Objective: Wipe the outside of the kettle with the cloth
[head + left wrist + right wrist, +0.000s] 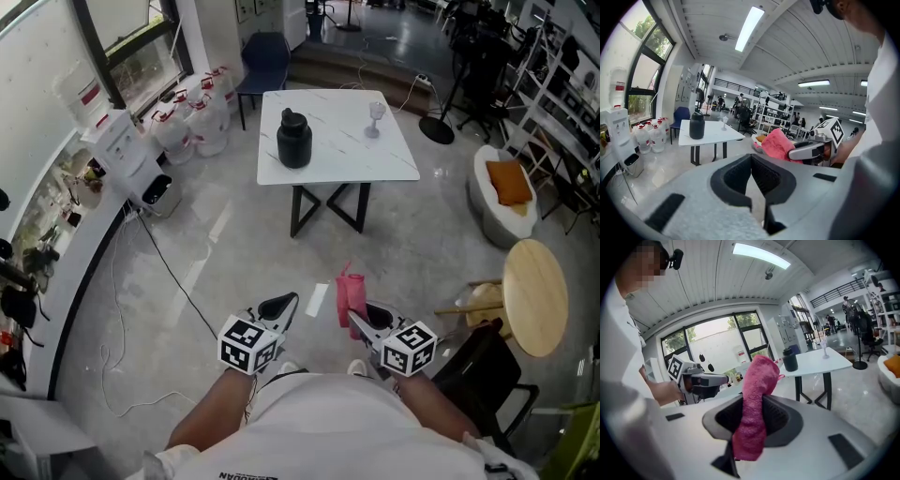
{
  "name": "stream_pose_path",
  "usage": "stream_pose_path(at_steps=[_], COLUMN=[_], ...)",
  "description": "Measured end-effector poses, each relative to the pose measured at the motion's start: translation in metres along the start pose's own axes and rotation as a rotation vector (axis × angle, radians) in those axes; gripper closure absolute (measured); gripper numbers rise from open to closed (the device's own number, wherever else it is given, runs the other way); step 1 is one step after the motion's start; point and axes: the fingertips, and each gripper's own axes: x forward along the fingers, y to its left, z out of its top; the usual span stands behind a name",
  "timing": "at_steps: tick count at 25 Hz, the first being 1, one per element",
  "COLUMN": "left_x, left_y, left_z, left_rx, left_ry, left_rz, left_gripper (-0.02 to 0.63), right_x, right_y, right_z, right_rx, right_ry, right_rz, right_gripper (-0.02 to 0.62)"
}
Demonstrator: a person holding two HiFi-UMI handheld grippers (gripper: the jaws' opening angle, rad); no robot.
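Observation:
The black kettle (pixel 294 138) stands on a white table (pixel 337 159) well ahead of me across open floor, and it also shows far off as the kettle (pixel 697 125) and the kettle (pixel 790 360). My right gripper (pixel 361 319) is close to my body, shut on a pink cloth (pixel 351 295). In the right gripper view the cloth (pixel 754 404) sticks up between the jaws. My left gripper (pixel 279 309) is held beside it, shut with nothing between its jaws. Both grippers are far from the kettle.
A wine glass (pixel 376 117) stands on the same table, right of the kettle. Water jugs (pixel 202 117) and a dispenser (pixel 131 155) line the left wall, and a cable (pixel 178 281) runs over the floor. A round wooden table (pixel 534 295) and a black chair (pixel 483 375) are at my right.

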Motion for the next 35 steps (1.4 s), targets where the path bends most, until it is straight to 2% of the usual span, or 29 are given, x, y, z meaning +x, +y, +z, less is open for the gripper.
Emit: stream_pose_path(at_steps=[5,10,17,21,29,35], left_x=[-0.020,-0.039,-0.051,-0.044,-0.017,0.025], left_y=[0.018,0.037,0.048,0.053,0.077,0.112], left_z=[-0.005,-0.017,-0.036,-0.037,-0.036,-0.001], left_rx=[0.010,0.022,-0.012,-0.022,-0.040,-0.028], left_ry=[-0.004,0.017,0.039,0.042,0.072,0.072], left_rz=[0.000,-0.021,-0.032,-0.043,-0.032,-0.011], left_gripper=[0.598,0.598,0.598,0.598,0.598,0.598], right_x=[0.016,0.033,0.037,0.044,0.075,0.110], right_y=[0.015,0.029,0.034,0.028,0.001,-0.039], right_z=[-0.002,-0.012,-0.025,-0.020,-0.013,0.028], right_rx=[0.014,0.070,0.123,0.119,0.148,0.122], right_ry=[-0.008,-0.018,0.003,-0.004,0.007,-0.005], right_rz=[-0.018,-0.076,-0.116,-0.137,-0.103,-0.070], right_gripper=[0.482,0.482,0.482,0.482,0.482,0.482])
